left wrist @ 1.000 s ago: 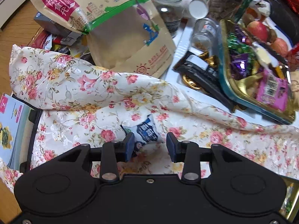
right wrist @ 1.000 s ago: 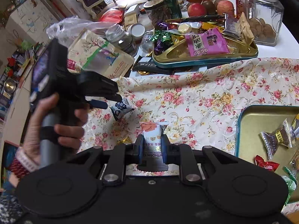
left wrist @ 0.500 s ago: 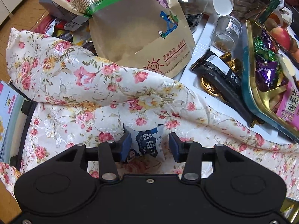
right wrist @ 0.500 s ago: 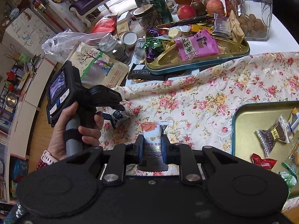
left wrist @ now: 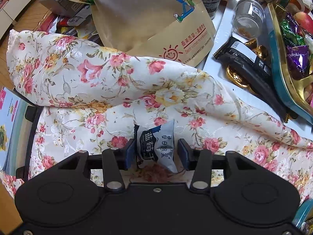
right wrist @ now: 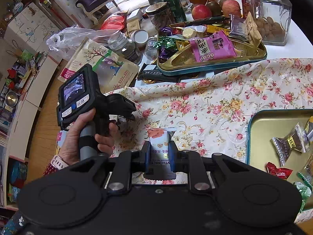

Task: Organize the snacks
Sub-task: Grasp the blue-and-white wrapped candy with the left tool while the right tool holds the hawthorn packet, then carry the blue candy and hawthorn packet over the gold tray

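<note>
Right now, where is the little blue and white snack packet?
In the left wrist view, the blue and white snack packet lies on the flowered cloth at bottom centre, between the opening fingers of the left gripper.

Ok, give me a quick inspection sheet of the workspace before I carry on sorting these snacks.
Surface: floral cloth over a white table, rumpled at the far-left edge.
Job's things: blue-white packet lying on the cloth; hawthorn bar; teal-rimmed tray holding wrapped candies.
Clutter: kraft pouch, gold tin of sweets, glass jar, apples, can.
Grippers: left gripper jaws opening, astride the packet; right gripper shut on the bar.
Cables: nothing seen.
Surroundings: wooden floor, crowded shelves at left.
</note>
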